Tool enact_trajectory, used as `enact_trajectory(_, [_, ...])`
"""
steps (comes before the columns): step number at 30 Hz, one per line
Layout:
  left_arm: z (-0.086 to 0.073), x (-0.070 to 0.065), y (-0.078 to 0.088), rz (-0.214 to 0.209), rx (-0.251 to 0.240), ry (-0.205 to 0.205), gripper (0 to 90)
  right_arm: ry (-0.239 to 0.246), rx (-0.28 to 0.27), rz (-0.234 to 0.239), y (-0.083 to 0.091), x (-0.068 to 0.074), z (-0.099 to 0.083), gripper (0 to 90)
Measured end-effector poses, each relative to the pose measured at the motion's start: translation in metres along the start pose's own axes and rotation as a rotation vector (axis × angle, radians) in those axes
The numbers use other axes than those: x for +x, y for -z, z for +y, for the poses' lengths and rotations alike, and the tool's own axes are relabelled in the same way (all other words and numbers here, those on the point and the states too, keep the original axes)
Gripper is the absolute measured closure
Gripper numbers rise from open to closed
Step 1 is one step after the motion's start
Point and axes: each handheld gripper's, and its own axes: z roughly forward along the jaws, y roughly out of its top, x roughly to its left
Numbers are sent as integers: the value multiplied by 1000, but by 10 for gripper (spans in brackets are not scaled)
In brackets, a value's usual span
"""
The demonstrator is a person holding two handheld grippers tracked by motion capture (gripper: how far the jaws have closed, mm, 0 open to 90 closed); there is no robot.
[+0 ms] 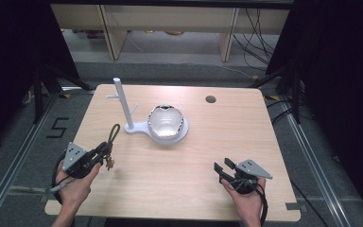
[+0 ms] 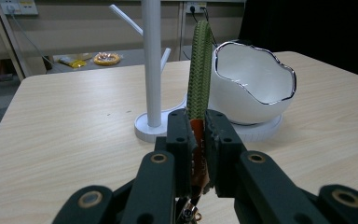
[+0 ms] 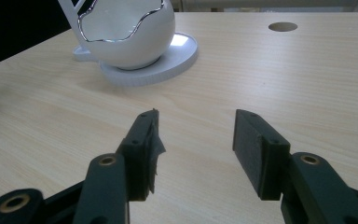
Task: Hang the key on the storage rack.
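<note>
From the high view the left gripper [image 1: 105, 152] pinches a green braided strap [image 1: 113, 135] near the white stand [image 1: 123, 104], its own view showing jaws clamping the orange end of that light, floppy loop, while the right gripper [image 3: 196, 140] rests spread.

Light wood-grain table top [image 1: 184, 170], rounded corners, with one round cable hole [image 1: 211, 99] near its far right corner. White egg-shaped ceramic bowl [image 1: 166, 122] with a jagged silver-edged rim, standing on a round white base plate [image 1: 183, 134] at the table's middle. White branched post stand [image 1: 121, 101], upright on its own small round foot, just left of the bowl and joined to the plate. Beyond the table: pale wooden shelving legs [image 1: 112, 35], grey floor, black cables [image 1: 257, 35].
</note>
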Motion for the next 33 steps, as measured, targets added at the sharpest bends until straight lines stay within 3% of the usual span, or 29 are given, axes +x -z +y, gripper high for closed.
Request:
enact_trajectory(19, [7, -1, -8, 3, -15, -3, 807, 0, -5, -6, 1, -1, 1, 515])
enact_trajectory(22, [9, 0, -9, 5, -17, -5, 807, 0, -2, -24, 1, 0, 0, 515])
enact_trajectory(27, [13, 1, -11, 10, -24, -6, 807, -16, -5, -8, 2, 1, 1, 515])
enact_trajectory(29, [15, 2, -11, 14, -25, -7, 807, 8, -12, -9, 1, -1, 1, 515])
enact_trajectory(33, [18, 3, -13, 17, -30, -6, 807, 5, -8, -19, 2, -1, 1, 515])
